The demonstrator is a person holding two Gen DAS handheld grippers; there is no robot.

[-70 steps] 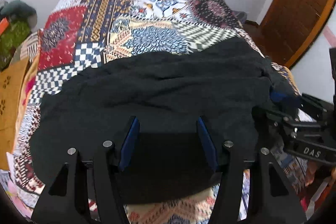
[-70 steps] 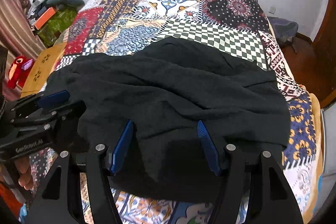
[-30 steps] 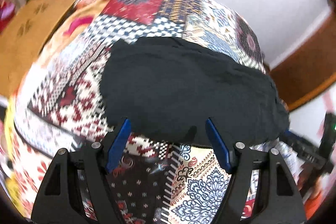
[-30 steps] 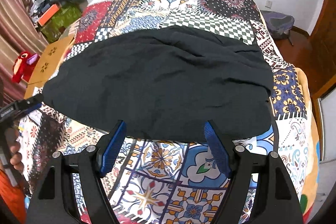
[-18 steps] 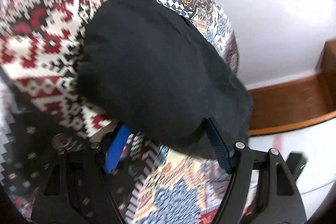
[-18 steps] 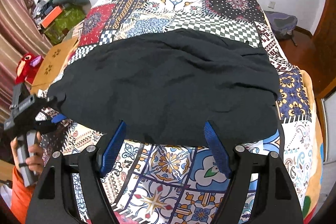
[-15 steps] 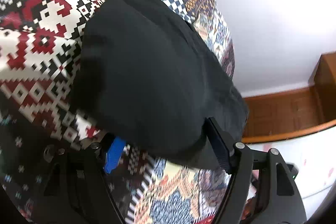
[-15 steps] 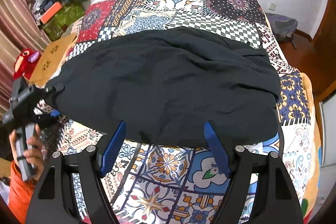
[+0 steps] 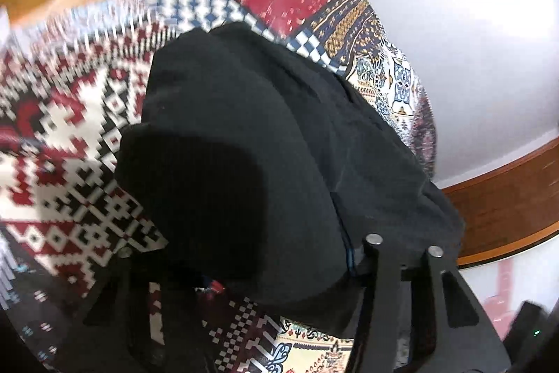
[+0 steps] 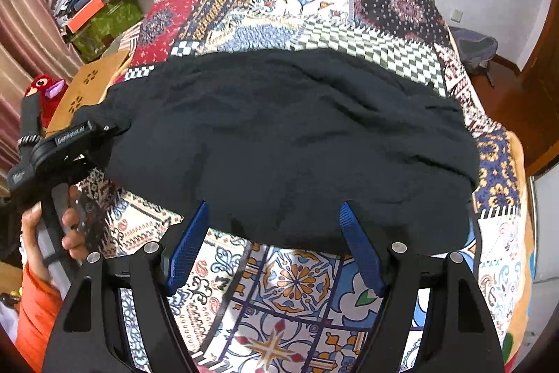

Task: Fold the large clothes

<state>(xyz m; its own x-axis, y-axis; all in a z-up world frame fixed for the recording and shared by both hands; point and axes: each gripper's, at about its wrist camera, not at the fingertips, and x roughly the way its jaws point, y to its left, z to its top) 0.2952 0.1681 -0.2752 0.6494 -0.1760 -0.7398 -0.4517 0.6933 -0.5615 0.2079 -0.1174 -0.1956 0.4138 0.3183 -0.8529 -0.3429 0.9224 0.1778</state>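
Left wrist view: the black fabric garment (image 9: 265, 142) drapes over the left gripper (image 9: 279, 268), hiding both blue pads; whether its jaws are parted or clamped on the cloth cannot be told. The garment lies on the patchwork-patterned bedspread (image 9: 70, 135), stretching up and to the right, away from this tool.

Right wrist view: the right gripper (image 10: 274, 243) hovers with jaws apart at the garment's near hem (image 10: 279, 233), holding nothing. The garment's long axis runs left to right; the left gripper sits at its left end.

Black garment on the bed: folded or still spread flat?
Partly folded: the black garment lies doubled on the patchwork bedspread, and its left end curls up over itself at the left gripper.
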